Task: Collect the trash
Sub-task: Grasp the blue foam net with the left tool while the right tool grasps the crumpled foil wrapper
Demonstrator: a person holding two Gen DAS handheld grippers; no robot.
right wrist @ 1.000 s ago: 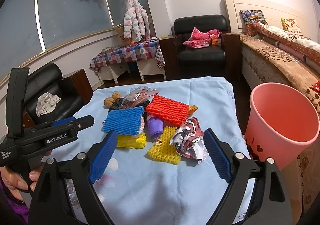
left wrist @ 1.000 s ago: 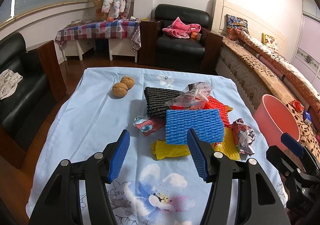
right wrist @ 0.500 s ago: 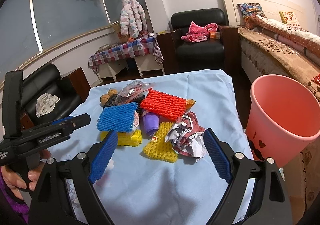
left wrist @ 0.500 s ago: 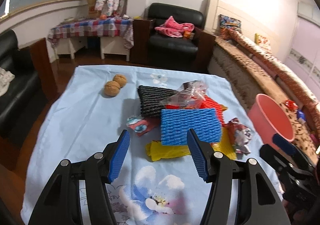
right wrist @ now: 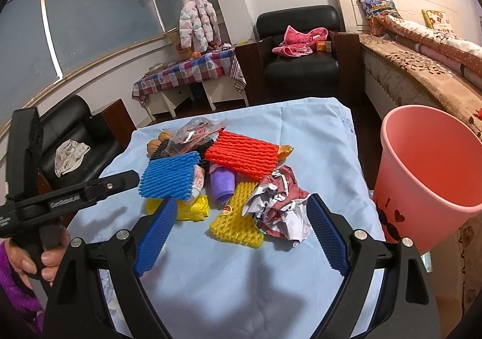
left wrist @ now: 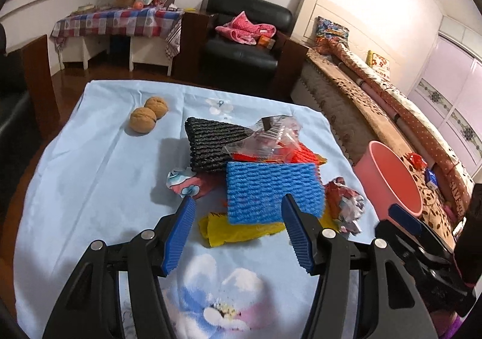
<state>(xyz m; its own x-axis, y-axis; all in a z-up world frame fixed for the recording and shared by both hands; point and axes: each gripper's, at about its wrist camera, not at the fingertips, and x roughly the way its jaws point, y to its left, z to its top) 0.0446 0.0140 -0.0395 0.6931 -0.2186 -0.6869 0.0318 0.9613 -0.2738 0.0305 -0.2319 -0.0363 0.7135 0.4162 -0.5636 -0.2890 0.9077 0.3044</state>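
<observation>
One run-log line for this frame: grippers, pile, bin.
left gripper: open, empty, facing blue foam net | right gripper: open, empty, near crumpled paper | pink bin: beside table, nothing visible inside

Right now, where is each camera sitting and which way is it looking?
Left wrist: rides the open left gripper, looking down at the blue foam net; the right gripper's tip shows.
Right wrist: rides the open right gripper, facing the crumpled paper; the hand shows.
Both share the pink bin.
</observation>
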